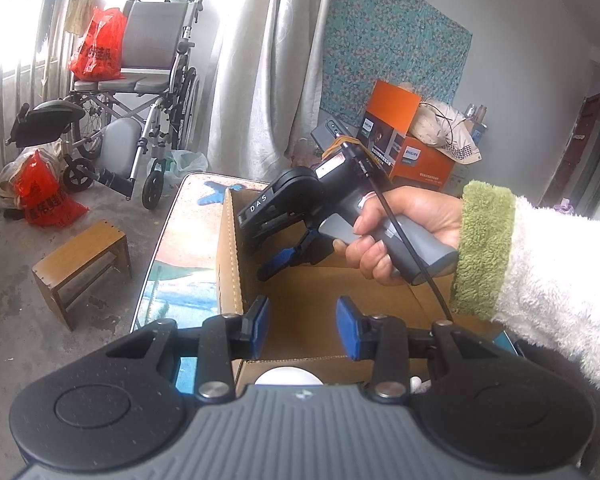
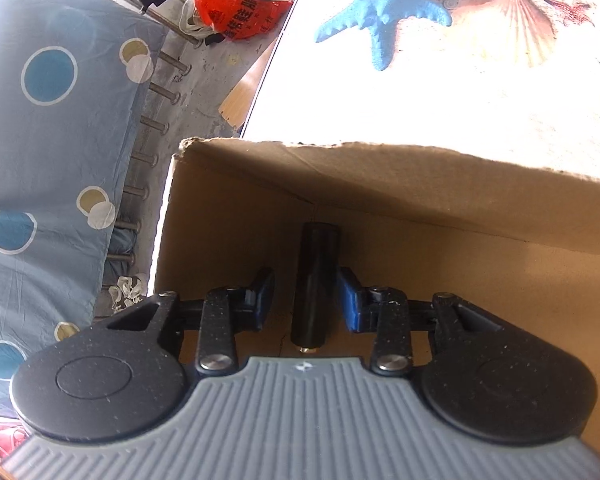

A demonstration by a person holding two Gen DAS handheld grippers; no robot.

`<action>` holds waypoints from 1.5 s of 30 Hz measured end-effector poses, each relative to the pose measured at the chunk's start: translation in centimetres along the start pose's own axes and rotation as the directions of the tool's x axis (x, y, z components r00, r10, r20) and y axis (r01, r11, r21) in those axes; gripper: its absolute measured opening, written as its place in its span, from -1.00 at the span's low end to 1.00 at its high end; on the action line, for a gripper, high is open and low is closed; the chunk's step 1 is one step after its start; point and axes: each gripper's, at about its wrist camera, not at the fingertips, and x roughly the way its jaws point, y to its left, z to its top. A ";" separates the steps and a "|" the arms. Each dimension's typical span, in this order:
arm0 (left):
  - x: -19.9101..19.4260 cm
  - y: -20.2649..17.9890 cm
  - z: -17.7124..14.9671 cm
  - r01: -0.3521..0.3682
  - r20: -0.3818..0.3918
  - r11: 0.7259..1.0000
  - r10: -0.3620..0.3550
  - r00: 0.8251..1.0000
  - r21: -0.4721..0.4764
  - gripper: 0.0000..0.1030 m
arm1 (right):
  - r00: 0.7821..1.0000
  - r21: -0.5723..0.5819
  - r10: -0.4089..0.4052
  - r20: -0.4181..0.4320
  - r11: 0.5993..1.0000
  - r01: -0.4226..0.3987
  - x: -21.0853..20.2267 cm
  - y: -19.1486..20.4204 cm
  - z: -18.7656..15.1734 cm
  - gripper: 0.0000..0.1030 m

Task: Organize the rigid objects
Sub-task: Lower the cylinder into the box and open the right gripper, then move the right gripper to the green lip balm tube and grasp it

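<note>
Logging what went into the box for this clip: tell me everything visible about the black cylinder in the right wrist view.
The black cylinder is a smooth, glossy, rigid-looking rod with a brass-coloured fitting at its near end. It lies lengthwise inside the cardboard box, pointing toward the far corner. It sits between the open fingers of the right tool; a gap shows on its left side, while contact on the right cannot be told.

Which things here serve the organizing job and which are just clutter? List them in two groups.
Job:
cardboard box
black cylinder inside it, between the open right gripper fingers
open left gripper over the box
white round object below it

Lying about:
wheelchair
wooden stool
red bags
orange Philips box
</note>
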 end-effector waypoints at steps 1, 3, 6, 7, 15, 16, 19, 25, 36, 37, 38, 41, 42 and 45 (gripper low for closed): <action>0.0 0.1 0.0 0.000 0.003 1.000 0.000 1.000 0.001 -0.24 | 1.000 0.006 0.007 0.010 1.000 -0.007 -0.2 -0.2 -0.1 -0.11; -0.2 0.0 -0.1 0.001 0.006 1.000 -0.001 1.000 0.003 -0.24 | 1.000 0.010 0.011 0.027 1.000 -0.011 -0.6 -0.5 -0.3 -0.05; -0.6 -0.3 -0.2 0.003 0.014 1.000 -0.003 1.000 0.010 -0.23 | 0.999 0.020 0.017 0.045 1.000 -0.018 -1.5 -0.7 -0.7 -0.04; -0.8 -0.5 -0.3 0.001 0.019 1.000 -0.001 1.000 0.015 -0.23 | 0.998 0.018 0.019 0.056 1.000 -0.020 -2.0 -0.7 -1.0 -0.04; -3.3 -1.9 -2.0 0.071 0.011 0.996 -0.071 0.997 0.051 -0.04 | 0.972 -0.105 0.092 0.216 0.992 -0.071 -11.4 1.1 -7.5 -0.03; -3.6 -2.2 -2.4 0.087 0.004 0.995 -0.087 0.996 0.057 -0.03 | 0.963 -0.132 0.111 0.247 0.988 -0.080 -13.3 1.3 -9.3 -0.03; -4.1 -3.1 -4.1 0.129 -0.031 0.988 -0.127 0.991 0.083 0.00 | 0.930 -0.201 0.150 0.335 0.976 -0.085 -18.0 1.5 -14.8 -0.03; -2.7 -5.3 -8.5 0.163 -0.150 0.979 -0.144 0.978 0.124 0.01 | 0.879 -0.281 0.220 0.423 0.954 -0.103 -21.7 -0.3 -26.6 -0.03; 2.1 -7.6 -14.0 0.096 -0.262 0.982 -0.052 0.964 0.160 -0.29 | 0.907 -0.204 0.167 0.387 0.975 -0.092 -11.9 -4.3 -36.2 -0.19; 2.3 -7.5 -14.0 0.099 -0.266 0.983 -0.055 0.963 0.155 -0.31 | 0.910 -0.206 0.158 0.383 0.975 -0.083 -11.5 -4.3 -36.2 -0.25; 2.5 -7.4 -13.8 0.098 -0.269 0.984 -0.054 0.962 0.152 -0.35 | 0.915 -0.207 0.144 0.377 0.976 -0.068 -10.9 -4.2 -36.0 -0.30; 2.9 -7.5 -13.7 0.099 -0.272 0.984 -0.055 0.961 0.149 -0.39 | 0.928 -0.206 0.129 0.350 0.977 -0.058 -9.8 -4.2 -35.2 -0.41; 3.1 -7.4 -13.6 0.100 -0.274 0.984 -0.056 0.960 0.148 -0.39 | 0.931 -0.205 0.126 0.341 0.977 -0.057 -9.6 -4.1 -34.9 -0.43; 3.7 -7.4 -13.6 0.093 -0.289 0.985 -0.047 0.956 0.147 -0.39 | 0.938 -0.206 0.120 0.325 0.977 -0.053 -8.8 -4.0 -34.4 -0.50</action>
